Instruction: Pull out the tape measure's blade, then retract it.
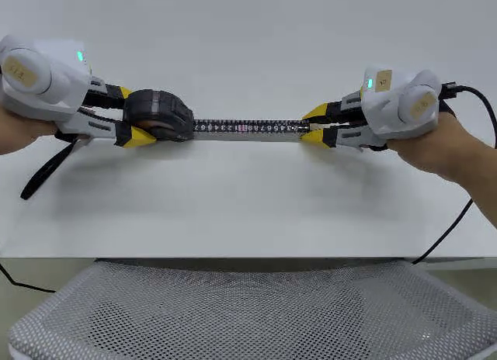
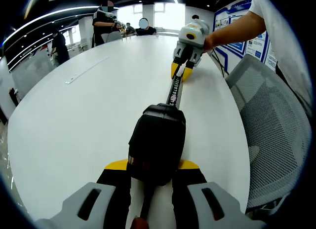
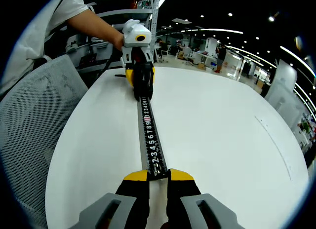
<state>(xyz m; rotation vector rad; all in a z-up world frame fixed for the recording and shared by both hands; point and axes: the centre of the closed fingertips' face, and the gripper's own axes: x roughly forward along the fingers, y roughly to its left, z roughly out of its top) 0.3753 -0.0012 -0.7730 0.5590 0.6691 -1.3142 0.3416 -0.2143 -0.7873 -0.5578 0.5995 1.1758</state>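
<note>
In the head view, my left tool (image 1: 133, 115) is clenched around the black case of the tape measure (image 1: 159, 114), one yellow-tipped jaw on each side of it. The blade (image 1: 245, 128) is pulled out of the case and runs straight across to my right tool (image 1: 313, 125), whose jaws are closed on the blade's free end. The whole span lies parallel to the near edge of the white desk (image 1: 233, 197) and set back from it; I cannot tell whether the case rests on the surface or hangs just above it. A black strap (image 1: 46, 170) trails from the left tool toward the near left edge, a black cable (image 1: 458, 212) drops off the near right edge, and a grey mesh chair (image 1: 248, 313) stands below the near edge. In the left gripper view, the case (image 2: 157, 140) sits between my jaws with the blade (image 2: 174, 91) leading away to the right tool (image 2: 181, 71). In the right gripper view, my jaws pinch the blade's tip, and its numbered face (image 3: 149, 135) leads to the case in the left tool (image 3: 140, 73).
</note>
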